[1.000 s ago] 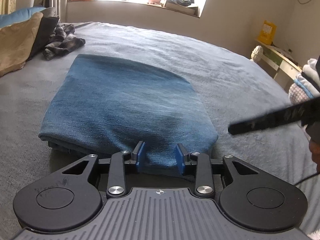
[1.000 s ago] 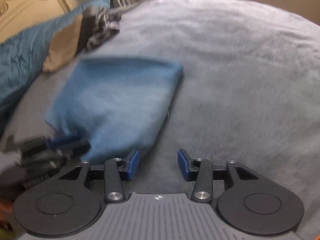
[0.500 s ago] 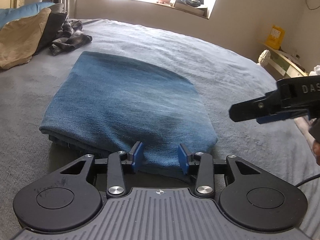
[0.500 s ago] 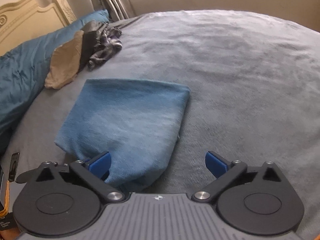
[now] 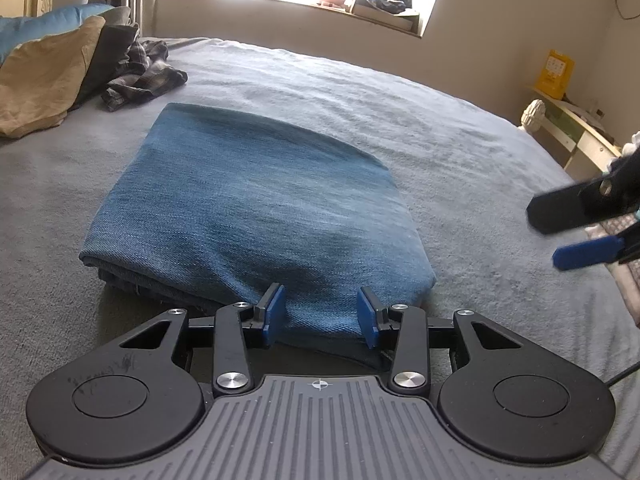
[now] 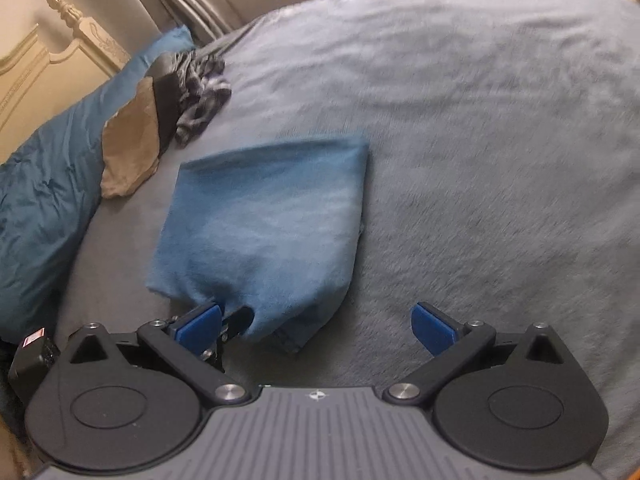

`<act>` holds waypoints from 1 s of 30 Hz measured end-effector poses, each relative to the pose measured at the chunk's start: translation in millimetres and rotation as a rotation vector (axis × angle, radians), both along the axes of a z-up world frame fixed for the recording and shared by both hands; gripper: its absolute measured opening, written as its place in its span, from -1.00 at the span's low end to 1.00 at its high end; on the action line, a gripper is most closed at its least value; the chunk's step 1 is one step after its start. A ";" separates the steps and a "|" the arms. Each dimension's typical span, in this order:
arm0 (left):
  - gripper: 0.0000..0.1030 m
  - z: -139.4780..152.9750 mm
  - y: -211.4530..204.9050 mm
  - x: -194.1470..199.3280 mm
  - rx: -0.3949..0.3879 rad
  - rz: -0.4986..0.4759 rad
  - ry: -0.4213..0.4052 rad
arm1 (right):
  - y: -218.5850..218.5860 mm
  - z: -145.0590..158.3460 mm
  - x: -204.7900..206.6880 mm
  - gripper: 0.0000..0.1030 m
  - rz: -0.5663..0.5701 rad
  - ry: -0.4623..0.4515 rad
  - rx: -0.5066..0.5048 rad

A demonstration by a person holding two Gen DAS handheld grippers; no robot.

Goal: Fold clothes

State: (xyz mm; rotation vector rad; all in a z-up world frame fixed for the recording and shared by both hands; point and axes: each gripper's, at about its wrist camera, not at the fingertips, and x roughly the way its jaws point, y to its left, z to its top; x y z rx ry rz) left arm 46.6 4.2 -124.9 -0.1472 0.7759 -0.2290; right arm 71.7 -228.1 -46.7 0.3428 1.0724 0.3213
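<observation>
Folded blue jeans (image 5: 248, 208) lie flat on the grey bed cover (image 5: 460, 152). My left gripper (image 5: 321, 314) sits low at their near edge. Its blue pads stand a little apart with the denim lying smooth between them, not bunched. My right gripper (image 6: 316, 324) stands wide open above the bed, just off the near corner of the jeans (image 6: 264, 220), nothing between its pads. In the left wrist view the right gripper (image 5: 544, 238) hovers at the right, clear of the jeans. One black finger (image 6: 238, 320) of the left gripper shows at the jeans' edge.
A tan cloth (image 5: 44, 80) and a dark plaid garment (image 5: 140, 76) are heaped at the far left by a teal pillow (image 6: 44, 208) and the headboard (image 6: 60, 56). A window sill (image 5: 360, 4) runs behind the bed. A shelf with a yellow box (image 5: 554, 72) stands right.
The right gripper has opened wide, risen and drawn back from the jeans' corner toward the right. The left gripper has stayed at the near edge, its pads slightly wider.
</observation>
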 end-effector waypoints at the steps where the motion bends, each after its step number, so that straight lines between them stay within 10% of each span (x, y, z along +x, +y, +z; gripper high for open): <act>1: -0.24 0.1 -0.3 0.1 0.001 0.001 0.000 | -0.8 2.4 -1.1 1.00 -0.004 -0.014 0.003; 16: -0.23 0.7 -3.0 -1.1 0.006 0.003 0.002 | -3.8 -3.8 -1.3 1.00 -0.048 0.059 -0.067; 30: -0.18 14.8 -7.3 -6.9 0.037 0.001 -0.036 | -22.2 14.7 -0.6 1.00 -0.095 -0.104 0.040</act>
